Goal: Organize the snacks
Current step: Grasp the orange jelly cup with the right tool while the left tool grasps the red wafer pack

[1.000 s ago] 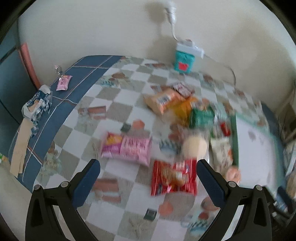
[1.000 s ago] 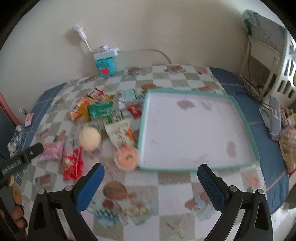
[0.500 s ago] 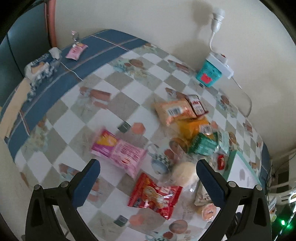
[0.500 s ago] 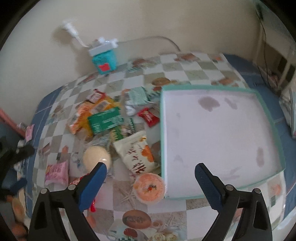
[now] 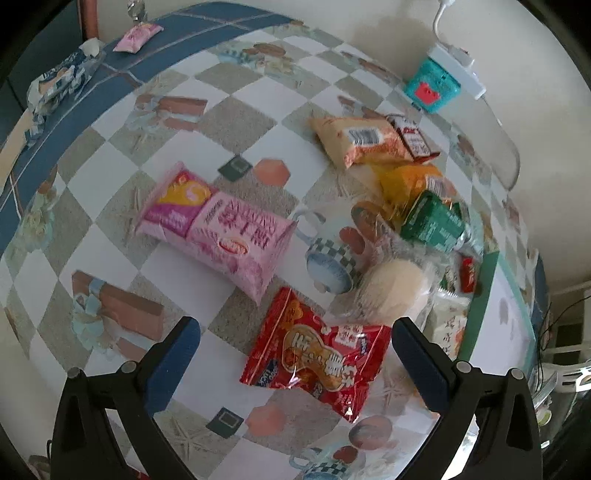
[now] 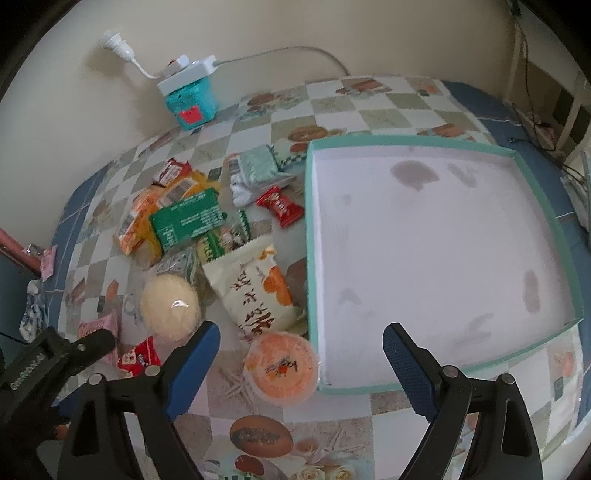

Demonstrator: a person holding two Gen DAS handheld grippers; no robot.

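Note:
Snack packets lie in a heap on a checked tablecloth, left of a shallow teal-rimmed tray [image 6: 309,236] with nothing in it. My left gripper [image 5: 295,332] is open and points steeply down, just above a red packet [image 5: 317,354] that lies between its fingers. Beyond it lie a pink packet [image 5: 218,229] and a wrapped round bun [image 5: 391,291]. My right gripper [image 6: 301,332] hangs over an orange-lidded cup [image 6: 282,365] by the tray's near left corner. Its jaws are closing, and the pads are clear of the cup. A white and orange packet [image 6: 255,291] lies just beyond the cup.
A teal box carrying a white power strip [image 6: 190,103] stands against the back wall. Green [image 6: 188,221], orange [image 5: 362,142] and small red [image 6: 280,205] packets crowd the middle. A pink sachet [image 5: 136,35] and a crumpled blue bag [image 5: 55,85] sit on the table's far left edge.
My left gripper has sunk and rolled, bringing the red packet between its fingers. My right gripper has shifted left and lower, from in front of the tray to over the orange cup, its jaws a little narrower.

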